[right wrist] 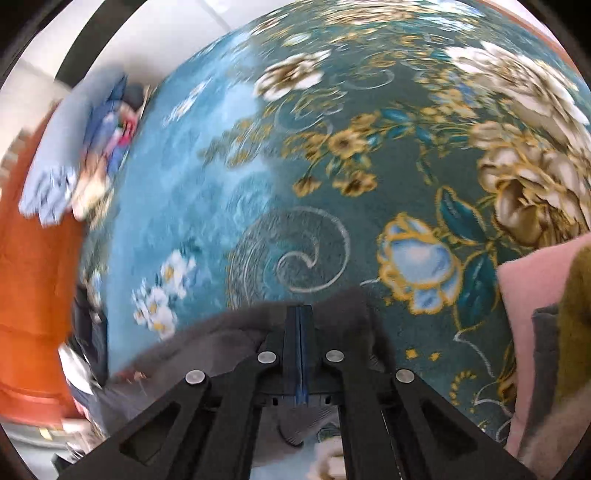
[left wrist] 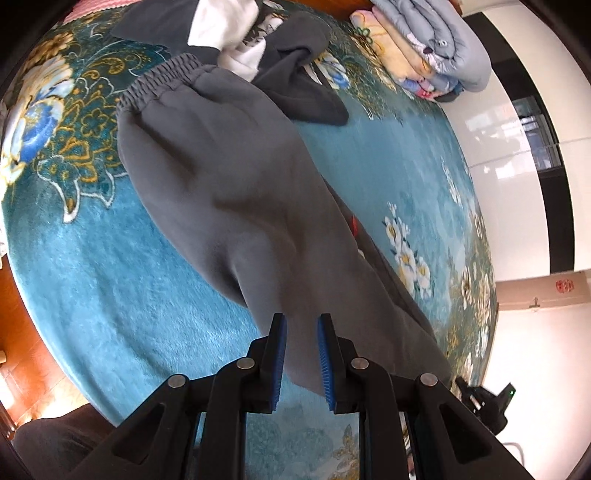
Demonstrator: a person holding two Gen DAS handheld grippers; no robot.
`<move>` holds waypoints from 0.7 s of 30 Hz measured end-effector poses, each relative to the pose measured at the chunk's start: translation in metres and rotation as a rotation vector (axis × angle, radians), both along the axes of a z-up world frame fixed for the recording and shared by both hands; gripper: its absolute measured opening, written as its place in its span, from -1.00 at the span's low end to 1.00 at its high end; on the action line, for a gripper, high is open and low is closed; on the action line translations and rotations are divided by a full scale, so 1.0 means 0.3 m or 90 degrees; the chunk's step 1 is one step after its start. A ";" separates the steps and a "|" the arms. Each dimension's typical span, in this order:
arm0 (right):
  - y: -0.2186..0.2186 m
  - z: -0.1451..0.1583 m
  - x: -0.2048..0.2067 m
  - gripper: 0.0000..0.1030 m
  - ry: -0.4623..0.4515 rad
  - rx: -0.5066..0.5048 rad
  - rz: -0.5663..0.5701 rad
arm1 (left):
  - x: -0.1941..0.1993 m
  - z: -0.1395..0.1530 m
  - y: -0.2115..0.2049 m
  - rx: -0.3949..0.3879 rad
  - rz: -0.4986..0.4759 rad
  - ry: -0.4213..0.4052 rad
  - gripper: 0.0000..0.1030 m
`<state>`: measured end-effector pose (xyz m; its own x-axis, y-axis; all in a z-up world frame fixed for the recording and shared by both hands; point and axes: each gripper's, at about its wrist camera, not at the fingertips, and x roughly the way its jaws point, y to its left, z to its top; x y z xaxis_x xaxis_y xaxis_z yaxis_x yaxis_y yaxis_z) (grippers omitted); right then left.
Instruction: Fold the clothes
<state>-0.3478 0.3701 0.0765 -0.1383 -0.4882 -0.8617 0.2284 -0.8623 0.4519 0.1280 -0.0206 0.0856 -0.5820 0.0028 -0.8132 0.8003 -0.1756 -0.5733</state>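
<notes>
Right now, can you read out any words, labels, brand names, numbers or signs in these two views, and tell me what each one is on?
No text can be read in either view.
Red round mark on the cardboard box by the wall: too small and blurred to read.
Print on the white garment near the grey sweatpants: a dark pattern, no legible letters.
Floral blanket and folded quilts: patterns only, no writing.

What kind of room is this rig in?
Likely a home bedroom: a bed under a teal floral blanket, folded quilts stacked at its far end, and grey sweatpants plus other clothes laid out on it.
</notes>
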 end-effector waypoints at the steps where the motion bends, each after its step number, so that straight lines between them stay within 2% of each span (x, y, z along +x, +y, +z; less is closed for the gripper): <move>1: -0.002 -0.004 0.009 -0.94 -0.010 -0.025 0.003 | 0.000 -0.001 0.006 -0.001 -0.003 -0.003 -0.60; 3: -0.009 0.003 0.039 -0.94 -0.020 -0.061 0.015 | 0.003 -0.006 0.015 -0.004 -0.001 -0.006 -0.54; 4: -0.016 0.019 0.065 -0.82 -0.015 -0.068 0.028 | 0.005 -0.008 0.020 -0.004 0.002 -0.006 -0.52; 5: -0.023 0.036 0.092 -0.50 -0.012 -0.077 0.043 | 0.006 -0.011 0.025 -0.002 0.005 -0.004 -0.51; 7: -0.037 0.066 0.147 -0.11 -0.009 -0.099 0.070 | 0.003 -0.016 0.039 0.001 0.008 0.005 -0.50; 8: -0.039 0.067 0.185 -0.03 -0.018 -0.117 0.085 | -0.002 -0.019 0.046 0.003 0.007 0.008 -0.49; 11: -0.037 0.007 0.294 0.02 -0.068 -0.120 0.109 | -0.026 -0.037 0.074 0.016 -0.001 0.009 -0.48; 15: 0.043 -0.141 0.331 0.02 -0.126 -0.091 0.037 | -0.037 -0.054 0.107 0.025 -0.020 0.000 -0.48; 21: 0.077 -0.184 0.260 0.02 -0.117 -0.199 -0.036 | -0.007 -0.054 0.121 0.031 -0.007 0.005 -0.48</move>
